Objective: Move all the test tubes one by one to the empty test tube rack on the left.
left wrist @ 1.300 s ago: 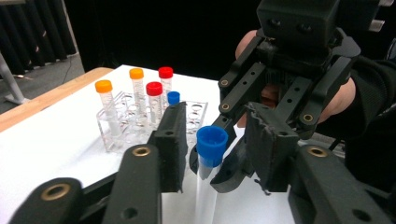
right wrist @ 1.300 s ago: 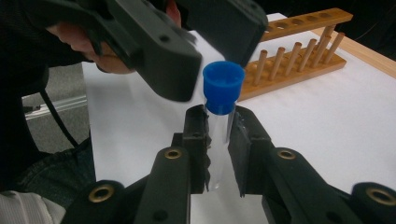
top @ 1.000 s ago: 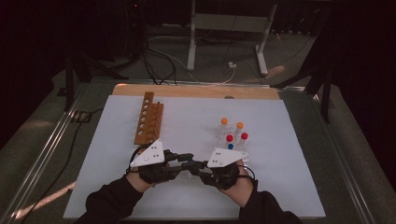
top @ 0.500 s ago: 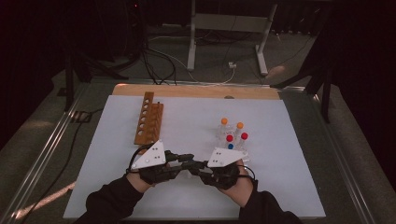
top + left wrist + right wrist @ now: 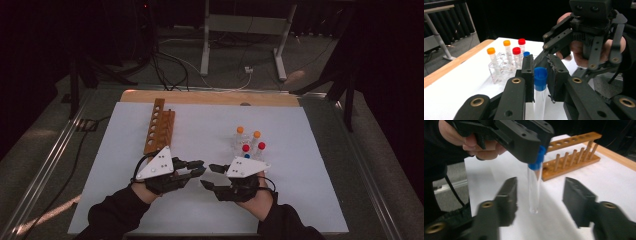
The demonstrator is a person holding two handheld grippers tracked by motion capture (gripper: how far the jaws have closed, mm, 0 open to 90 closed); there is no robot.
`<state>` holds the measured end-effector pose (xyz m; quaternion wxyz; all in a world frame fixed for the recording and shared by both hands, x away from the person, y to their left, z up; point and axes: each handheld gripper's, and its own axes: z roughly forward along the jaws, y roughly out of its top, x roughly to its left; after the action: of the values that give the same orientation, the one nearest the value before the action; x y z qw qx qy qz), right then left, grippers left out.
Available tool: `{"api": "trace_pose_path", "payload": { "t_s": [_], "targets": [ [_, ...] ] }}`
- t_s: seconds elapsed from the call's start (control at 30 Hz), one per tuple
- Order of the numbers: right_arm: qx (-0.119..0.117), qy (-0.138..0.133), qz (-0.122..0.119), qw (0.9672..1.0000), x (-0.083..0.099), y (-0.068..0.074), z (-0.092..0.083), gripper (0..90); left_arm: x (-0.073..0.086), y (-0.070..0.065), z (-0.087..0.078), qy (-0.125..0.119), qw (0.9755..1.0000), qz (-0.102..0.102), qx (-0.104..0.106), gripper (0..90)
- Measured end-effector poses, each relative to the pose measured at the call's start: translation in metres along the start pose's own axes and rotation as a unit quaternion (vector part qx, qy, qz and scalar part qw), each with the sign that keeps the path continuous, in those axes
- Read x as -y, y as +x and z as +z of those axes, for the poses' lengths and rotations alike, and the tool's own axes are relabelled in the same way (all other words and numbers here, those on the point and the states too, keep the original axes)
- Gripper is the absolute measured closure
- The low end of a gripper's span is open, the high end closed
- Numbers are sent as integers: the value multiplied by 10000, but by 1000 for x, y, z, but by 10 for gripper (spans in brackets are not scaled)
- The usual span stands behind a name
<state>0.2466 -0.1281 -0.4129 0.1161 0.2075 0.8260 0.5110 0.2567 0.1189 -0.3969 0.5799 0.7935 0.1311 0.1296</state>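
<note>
My left gripper (image 5: 540, 71) is shut on the blue cap of a clear tube (image 5: 539, 100), which hangs upright just above the white mat (image 5: 200, 125). My right gripper (image 5: 541, 192) faces it; its jaws have just been opening. They stand apart on either side of the blue-capped tube (image 5: 534, 187) without touching it. In the high view the left gripper (image 5: 201, 167) and right gripper (image 5: 206, 176) meet tip to tip near the mat's front middle.
A wooden tube rack (image 5: 159, 126) lies at the back left of the mat. A clear rack (image 5: 248, 145) holding several orange, red and blue capped tubes stands just behind my right hand. A wooden board (image 5: 210, 97) borders the far edge.
The right gripper's jaws have spread apart and let go of the tube, which stays in the left gripper. Neither hand has shifted.
</note>
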Motion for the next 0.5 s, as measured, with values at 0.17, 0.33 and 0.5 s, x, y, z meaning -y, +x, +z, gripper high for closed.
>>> {"api": "trace_pose_path", "payload": {
  "t_s": [0.17,0.33,0.5],
  "targets": [
    [135,-212,137,9996,-2,-5,-8,337,-3,6,-7,-15,9999,21,-129,784],
    [156,-307,251,9991,-2,-8,-13,226,-5,12,-15,10,9997,14,-246,784],
    [122,-322,278,9990,0,-11,-18,38,-5,21,-25,41,9990,-12,-449,784]
  ]
}}
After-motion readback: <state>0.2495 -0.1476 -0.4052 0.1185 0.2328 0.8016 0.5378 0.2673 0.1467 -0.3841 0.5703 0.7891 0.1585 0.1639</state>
